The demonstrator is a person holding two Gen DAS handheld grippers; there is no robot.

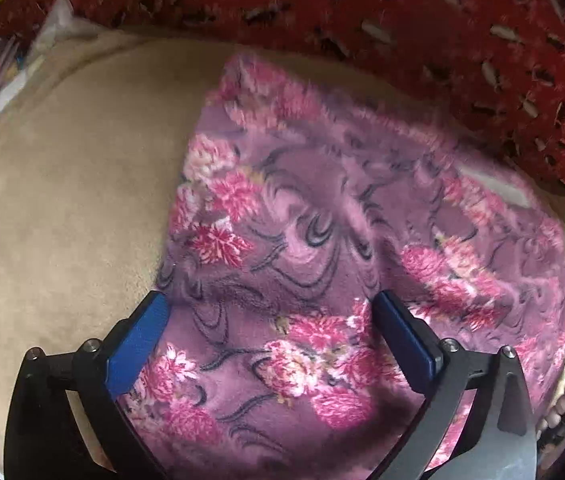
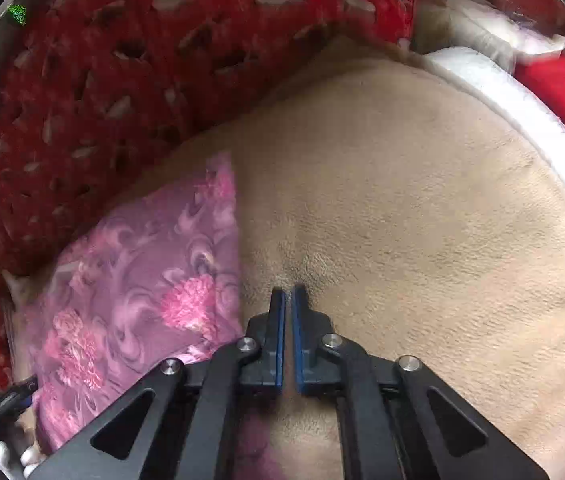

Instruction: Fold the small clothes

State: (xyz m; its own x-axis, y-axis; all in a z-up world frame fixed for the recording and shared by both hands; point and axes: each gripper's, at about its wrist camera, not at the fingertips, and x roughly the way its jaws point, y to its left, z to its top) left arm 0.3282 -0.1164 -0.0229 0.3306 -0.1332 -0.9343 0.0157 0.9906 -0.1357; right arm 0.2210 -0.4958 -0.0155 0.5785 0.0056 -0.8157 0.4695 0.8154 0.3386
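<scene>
I have the left gripper (image 1: 270,308) angled steeply down over the purple floral fleece (image 1: 322,240), its blue pads (image 1: 138,344) spread wide with the cloth lying between and under them, nothing pinched. The fleece lies flat on the beige blanket (image 1: 62,200), its far edge near the red patterned fabric (image 1: 362,8). My right gripper (image 2: 288,300) tilts down over bare beige blanket (image 2: 422,200), just right of the fleece's (image 2: 142,280) straight edge, its jaws drawn together with only a sliver of gap and holding nothing.
</scene>
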